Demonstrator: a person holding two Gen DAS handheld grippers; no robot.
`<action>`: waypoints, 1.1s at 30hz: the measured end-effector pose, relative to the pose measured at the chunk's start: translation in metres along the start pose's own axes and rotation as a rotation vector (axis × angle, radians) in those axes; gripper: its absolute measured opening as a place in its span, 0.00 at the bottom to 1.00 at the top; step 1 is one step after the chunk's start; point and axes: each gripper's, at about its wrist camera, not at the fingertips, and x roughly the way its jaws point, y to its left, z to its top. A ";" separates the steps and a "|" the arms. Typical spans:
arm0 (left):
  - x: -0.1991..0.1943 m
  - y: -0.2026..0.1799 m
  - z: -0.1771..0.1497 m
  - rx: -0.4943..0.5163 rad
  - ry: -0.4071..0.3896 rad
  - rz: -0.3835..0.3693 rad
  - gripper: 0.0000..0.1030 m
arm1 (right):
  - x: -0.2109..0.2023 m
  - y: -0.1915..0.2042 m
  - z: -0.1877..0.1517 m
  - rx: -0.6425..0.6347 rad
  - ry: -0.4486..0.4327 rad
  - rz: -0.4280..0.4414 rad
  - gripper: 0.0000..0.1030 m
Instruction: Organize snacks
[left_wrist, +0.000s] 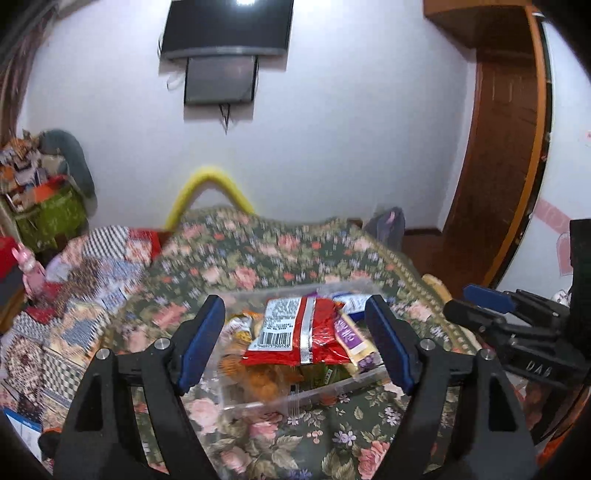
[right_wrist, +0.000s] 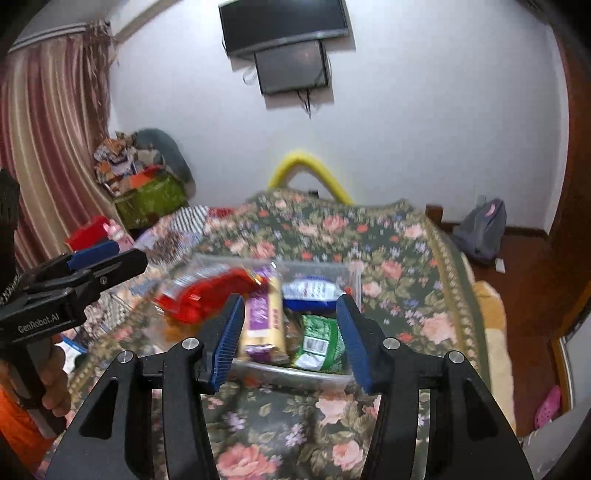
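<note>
A clear plastic bin full of snack packets sits on the floral bedspread. On top lies a red packet, barcode side up. Beside it are a purple-and-yellow packet, a green packet and a blue-and-white packet. My left gripper hovers open above the near side of the bin with nothing between its pads. My right gripper is also open and empty over the bin's right part. Each gripper shows at the edge of the other's view.
The floral bedspread covers the bed, with a patchwork quilt on its left. A yellow foam tube arches at the far end. A backpack leans by the wall, a wooden door is on the right, and stacked boxes on the left.
</note>
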 end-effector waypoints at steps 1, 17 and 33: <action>-0.012 -0.001 0.001 0.005 -0.024 0.005 0.76 | -0.009 0.004 0.002 -0.002 -0.018 0.002 0.47; -0.169 -0.024 -0.012 0.045 -0.256 0.043 0.94 | -0.126 0.066 -0.004 -0.042 -0.261 -0.019 0.84; -0.184 -0.033 -0.028 0.054 -0.259 0.021 0.99 | -0.139 0.075 -0.023 -0.062 -0.277 -0.080 1.00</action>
